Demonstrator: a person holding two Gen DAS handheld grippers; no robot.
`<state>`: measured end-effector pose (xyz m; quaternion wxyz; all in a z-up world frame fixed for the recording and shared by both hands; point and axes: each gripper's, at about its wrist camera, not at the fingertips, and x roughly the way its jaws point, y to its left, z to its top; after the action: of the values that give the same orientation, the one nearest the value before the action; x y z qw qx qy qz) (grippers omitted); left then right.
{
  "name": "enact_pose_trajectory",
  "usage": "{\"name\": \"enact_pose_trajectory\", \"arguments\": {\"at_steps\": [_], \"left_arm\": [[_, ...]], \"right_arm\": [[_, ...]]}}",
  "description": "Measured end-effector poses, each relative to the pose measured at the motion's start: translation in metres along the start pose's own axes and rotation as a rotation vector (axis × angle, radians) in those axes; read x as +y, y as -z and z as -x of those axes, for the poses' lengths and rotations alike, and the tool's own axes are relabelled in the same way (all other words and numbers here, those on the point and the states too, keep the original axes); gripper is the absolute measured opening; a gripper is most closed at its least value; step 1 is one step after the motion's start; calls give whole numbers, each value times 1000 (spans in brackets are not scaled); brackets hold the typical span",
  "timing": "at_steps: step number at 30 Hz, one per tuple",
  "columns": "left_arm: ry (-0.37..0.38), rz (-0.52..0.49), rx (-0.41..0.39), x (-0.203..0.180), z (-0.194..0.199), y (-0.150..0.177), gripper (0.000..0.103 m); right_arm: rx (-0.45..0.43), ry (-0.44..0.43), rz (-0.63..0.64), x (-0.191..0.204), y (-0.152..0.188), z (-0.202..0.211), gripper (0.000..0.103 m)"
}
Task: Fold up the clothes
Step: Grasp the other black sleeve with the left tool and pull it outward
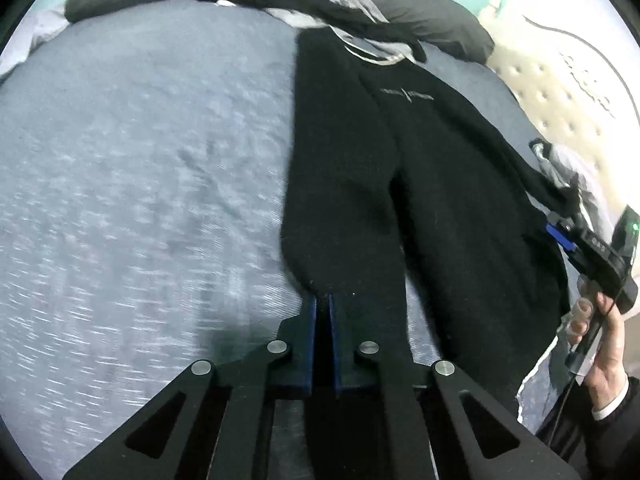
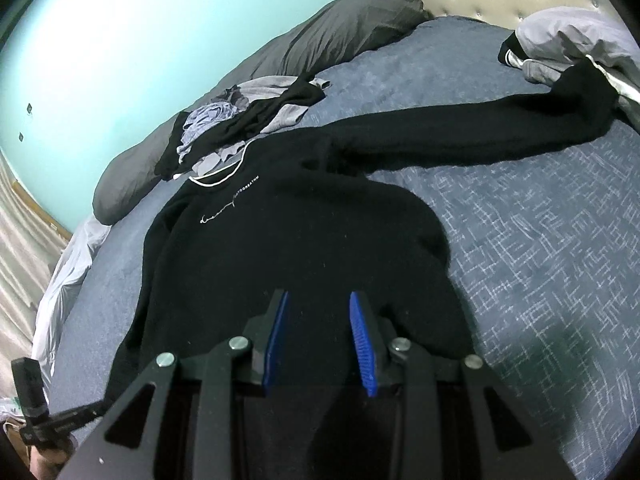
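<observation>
- two grippers in my views: my left gripper (image 1: 323, 300) has its blue pads pressed together on the cuff end of the folded-in sleeve (image 1: 340, 208) of the black long-sleeved sweatshirt with small white chest lettering (image 2: 256, 248).
- my right gripper (image 2: 318, 300) hangs over the sweatshirt's lower body, jaws apart, nothing between the pads.
- the sweatshirt lies flat on the blue patterned bedspread (image 2: 540, 240), its other sleeve (image 2: 460, 132) stretched out toward a grey pillow (image 2: 580, 36).
- a heap of grey and black clothes (image 2: 240, 120) touches its collar.
</observation>
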<state>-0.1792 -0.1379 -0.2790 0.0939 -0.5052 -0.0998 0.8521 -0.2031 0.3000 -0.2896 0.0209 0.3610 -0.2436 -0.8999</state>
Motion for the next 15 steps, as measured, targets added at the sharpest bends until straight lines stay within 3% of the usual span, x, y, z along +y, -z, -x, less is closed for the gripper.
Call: {"name": "enact_pose_trajectory", "arguments": {"at_steps": [10,15], "left_arm": [[-212,41,-68,85,40,-63,6],[-248,56,-39,116,33,-71,6]], "right_arm": [[1,-2,-8,-1,1,-1,32],[-4,2,-2,0,1,-2,32]]}}
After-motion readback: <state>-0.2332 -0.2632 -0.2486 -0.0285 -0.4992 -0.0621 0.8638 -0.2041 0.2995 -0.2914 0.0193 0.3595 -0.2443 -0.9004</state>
